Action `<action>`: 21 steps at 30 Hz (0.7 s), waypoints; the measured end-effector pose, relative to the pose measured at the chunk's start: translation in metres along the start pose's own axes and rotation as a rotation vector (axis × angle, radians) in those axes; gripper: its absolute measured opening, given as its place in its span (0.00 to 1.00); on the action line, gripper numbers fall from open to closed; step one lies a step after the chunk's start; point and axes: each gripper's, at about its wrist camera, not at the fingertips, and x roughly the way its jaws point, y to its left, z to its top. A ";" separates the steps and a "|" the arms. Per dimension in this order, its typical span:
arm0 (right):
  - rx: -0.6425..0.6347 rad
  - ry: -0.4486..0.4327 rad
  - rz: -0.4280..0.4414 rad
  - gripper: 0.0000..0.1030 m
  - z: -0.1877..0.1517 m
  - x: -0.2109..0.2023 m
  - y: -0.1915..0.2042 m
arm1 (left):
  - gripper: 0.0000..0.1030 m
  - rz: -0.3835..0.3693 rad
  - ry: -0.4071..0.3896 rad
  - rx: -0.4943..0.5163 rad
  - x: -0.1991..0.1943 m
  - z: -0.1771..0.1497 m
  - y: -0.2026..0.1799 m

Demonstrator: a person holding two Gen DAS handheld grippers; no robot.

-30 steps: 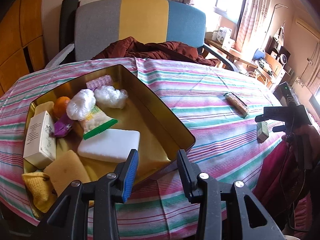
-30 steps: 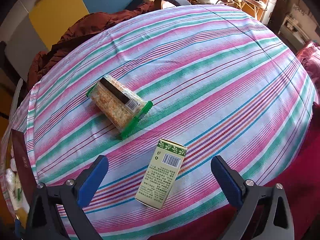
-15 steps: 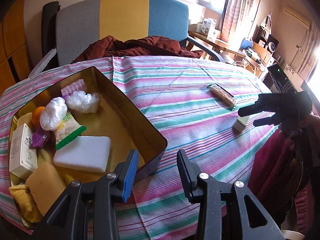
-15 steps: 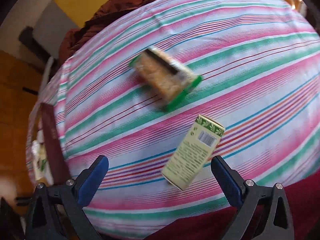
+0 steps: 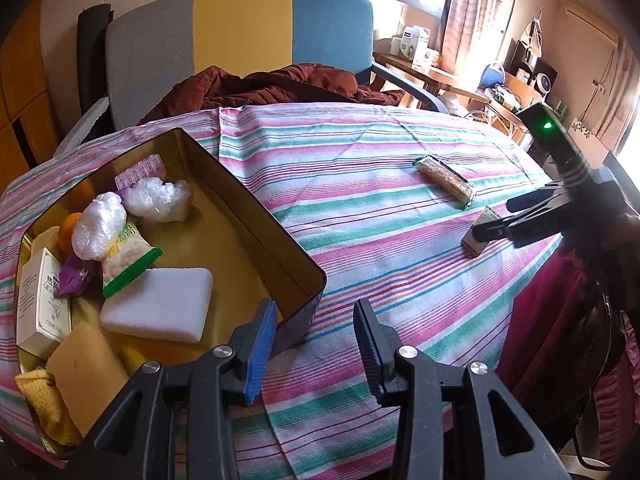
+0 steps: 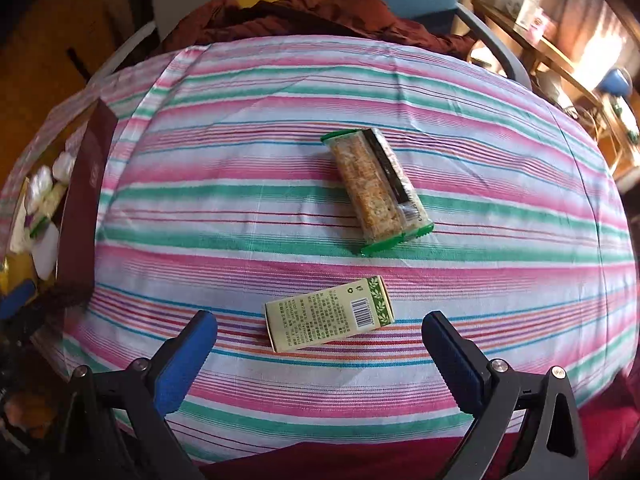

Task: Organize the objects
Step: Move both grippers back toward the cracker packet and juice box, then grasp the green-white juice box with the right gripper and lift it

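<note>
Left wrist view: left gripper point(image 5: 314, 344) part open, empty, hovering at near corner of gold tin point(image 5: 256, 204). Tin at 9 o'clock holds white sponge point(image 5: 158, 306), yellow sponge point(image 5: 86, 364), carton point(image 5: 38, 300), wrapped snacks.

Right wrist view: right gripper point(image 6: 320, 354) wide open, empty, straddling green box point(image 6: 330, 314). Snack bar point(image 6: 378, 190) at 12 o'clock. Advice: lower squarely, close across box's narrow width.

Gripper: the right gripper point(image 6: 320, 356) with blue-padded black fingers is spread wide above the striped pink, green and white tablecloth point(image 6: 240, 220), gripping nothing.
Box: a pale green rectangular cardboard box point(image 6: 330, 314) with a barcode lies flat between the fingers.
Snack: a clear green-edged cracker packet point(image 6: 376, 188) lies at 12 o'clock, near the box.
Tin: a maroon-walled tin point(image 6: 86, 208) sits at 9 o'clock.
</note>
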 end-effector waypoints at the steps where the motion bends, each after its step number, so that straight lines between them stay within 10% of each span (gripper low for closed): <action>1: -0.035 0.017 0.000 1.00 0.003 0.006 0.005 | 0.39 0.001 0.001 0.003 0.000 0.001 -0.001; 5: -0.105 0.087 -0.084 0.98 0.006 0.029 0.009 | 0.39 -0.001 0.001 0.029 0.003 0.009 -0.010; 7: -0.105 0.115 -0.059 0.70 0.004 0.035 0.003 | 0.39 -0.006 0.003 0.046 0.007 0.015 -0.016; 10: -0.052 0.078 -0.017 0.72 0.002 0.025 -0.012 | 0.39 -0.026 0.014 0.068 0.016 0.027 -0.028; 21: 0.605 -0.185 0.044 0.72 -0.025 -0.020 -0.145 | 0.39 -0.137 0.118 0.115 0.086 0.084 -0.098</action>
